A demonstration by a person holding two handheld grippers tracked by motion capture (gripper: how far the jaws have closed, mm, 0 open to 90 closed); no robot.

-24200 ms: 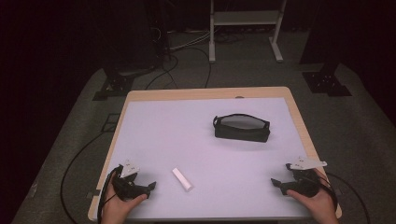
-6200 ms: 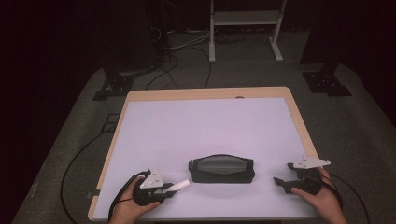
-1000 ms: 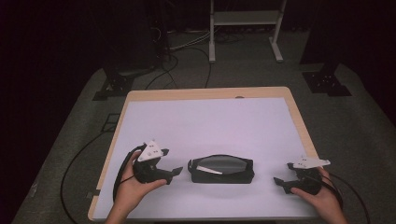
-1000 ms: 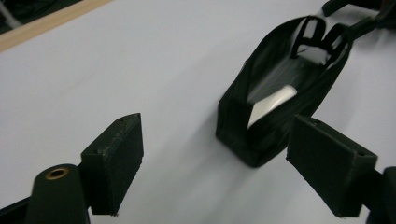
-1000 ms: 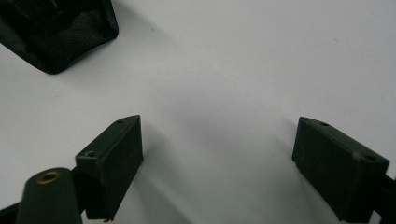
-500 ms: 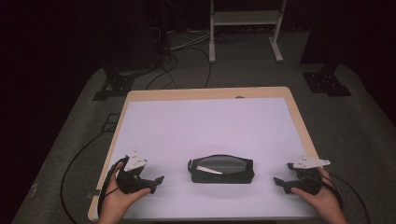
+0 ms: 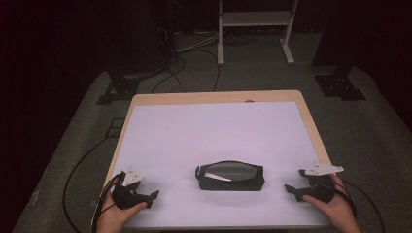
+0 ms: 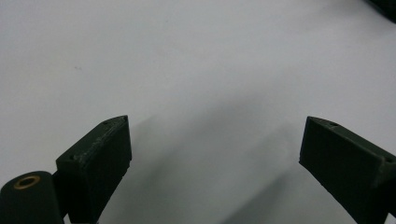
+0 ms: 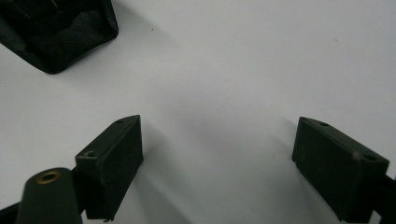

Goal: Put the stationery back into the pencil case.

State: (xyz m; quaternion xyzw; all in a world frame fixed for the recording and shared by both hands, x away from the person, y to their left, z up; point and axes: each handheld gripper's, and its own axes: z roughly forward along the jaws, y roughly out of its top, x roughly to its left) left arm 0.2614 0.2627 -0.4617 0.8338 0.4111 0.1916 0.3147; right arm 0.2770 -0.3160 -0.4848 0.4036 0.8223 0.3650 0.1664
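A black mesh pouch lies open near the table's front middle, with a small white stick resting inside its left end. My left gripper rests at the front left corner, open, nothing between its jaws. At the front right my right gripper sits open and empty as well. One corner of the pouch shows at the upper left of the right gripper view. Both grippers stand well apart from the pouch.
The white tabletop has a wooden rim. Beyond the far edge a white metal stand and cables lie on the grey floor. A black stand base sits at the back right.
My left gripper has drawn back from the pouch to the front left corner, empty. The white stick stays inside the pouch. The right gripper has not moved.
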